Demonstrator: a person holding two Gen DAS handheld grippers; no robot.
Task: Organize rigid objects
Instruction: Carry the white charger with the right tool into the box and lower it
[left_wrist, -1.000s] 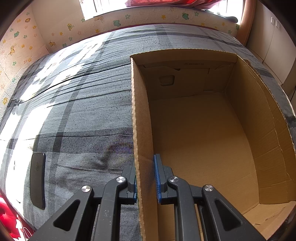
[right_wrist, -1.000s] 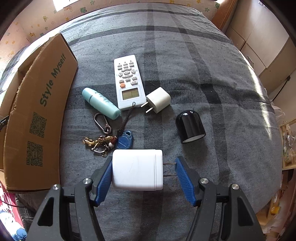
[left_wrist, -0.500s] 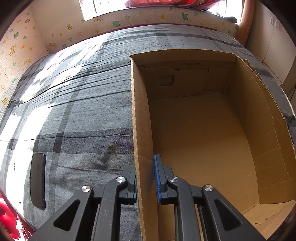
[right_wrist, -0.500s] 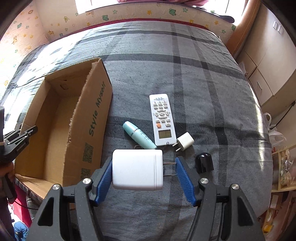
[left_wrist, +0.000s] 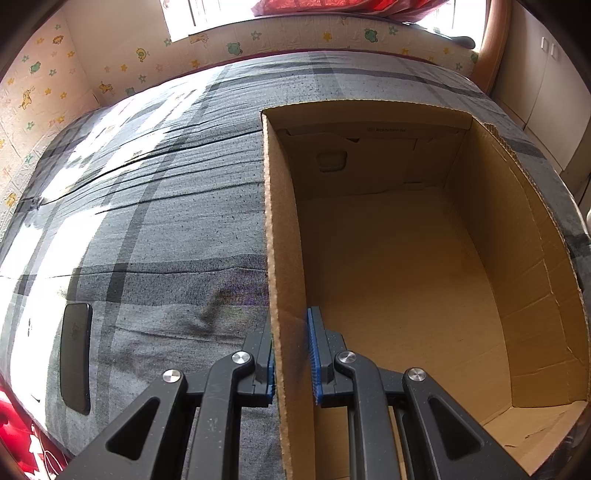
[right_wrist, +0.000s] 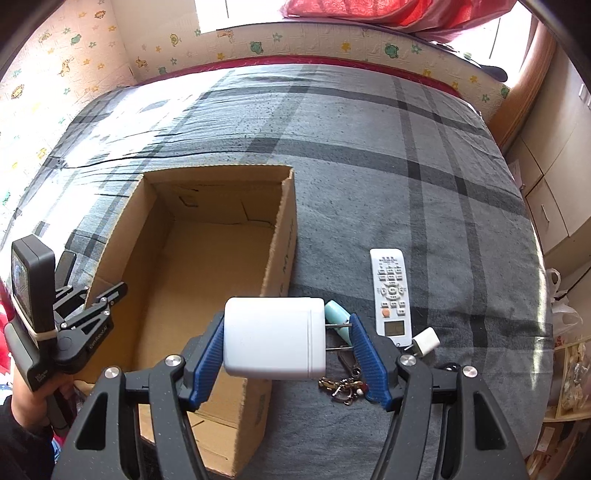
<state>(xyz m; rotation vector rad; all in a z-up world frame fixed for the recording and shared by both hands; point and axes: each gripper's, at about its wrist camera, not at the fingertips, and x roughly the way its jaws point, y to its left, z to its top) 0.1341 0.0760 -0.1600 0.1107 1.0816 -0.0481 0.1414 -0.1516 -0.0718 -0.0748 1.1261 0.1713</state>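
Right tool (right_wrist: 286, 356) gripping charger (right_wrist: 273, 338), remote (right_wrist: 391, 291) nearby

From my screen, a grey plaid bed (right_wrist: 369, 155) filled the room. Cartoon-animal wallpaper (right_wrist: 92, 44) ran behind its far edge, sunlight from a window (left_wrist: 207, 14) fell across its left side, and pale cupboards (right_wrist: 554, 177) stood along its right edge.

my left gripper (left_wrist: 291, 354) is clamped tight and tilted steeply down; my right gripper (right_wrist: 286, 350) holds wide, also angled down.
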